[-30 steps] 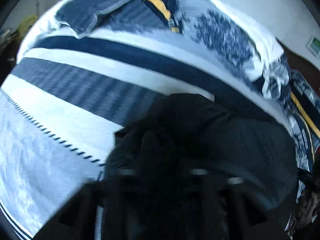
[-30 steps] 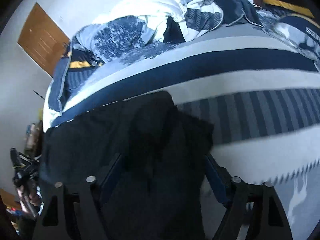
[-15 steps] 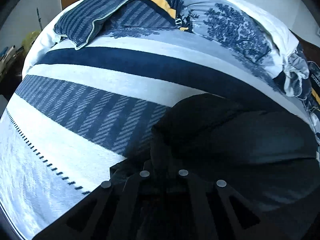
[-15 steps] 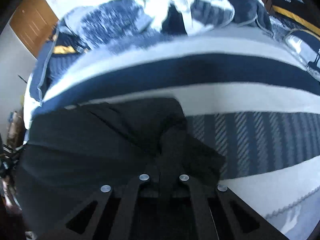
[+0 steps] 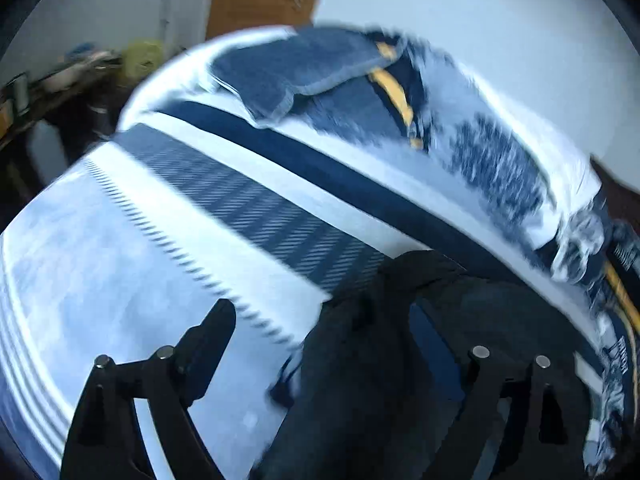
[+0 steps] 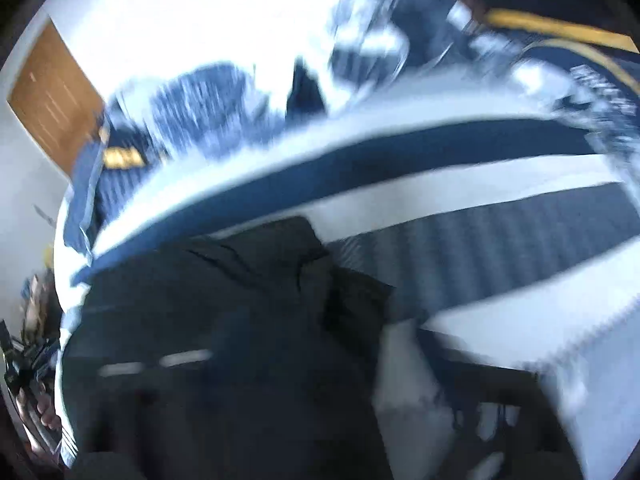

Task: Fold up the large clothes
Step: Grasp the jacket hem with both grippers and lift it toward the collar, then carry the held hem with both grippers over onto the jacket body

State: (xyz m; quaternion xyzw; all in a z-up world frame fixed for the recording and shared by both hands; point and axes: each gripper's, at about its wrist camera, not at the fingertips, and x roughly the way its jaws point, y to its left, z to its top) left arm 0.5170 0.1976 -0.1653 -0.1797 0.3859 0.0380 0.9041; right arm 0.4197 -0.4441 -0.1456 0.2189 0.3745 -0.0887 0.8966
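The left gripper (image 5: 324,344) stands with its black fingers spread wide, released, one finger (image 5: 208,340) over the bedspread and the other beside the dark, crumpled black garment (image 5: 380,360). The right gripper (image 6: 304,364) is motion-blurred; whether it grips or has let go cannot be told. The garment lies bunched on the blue-and-white striped bedspread (image 5: 260,216). Beyond it, navy patterned pillows (image 5: 304,68) are heaped below the white wall and brown wooden door (image 6: 52,96).
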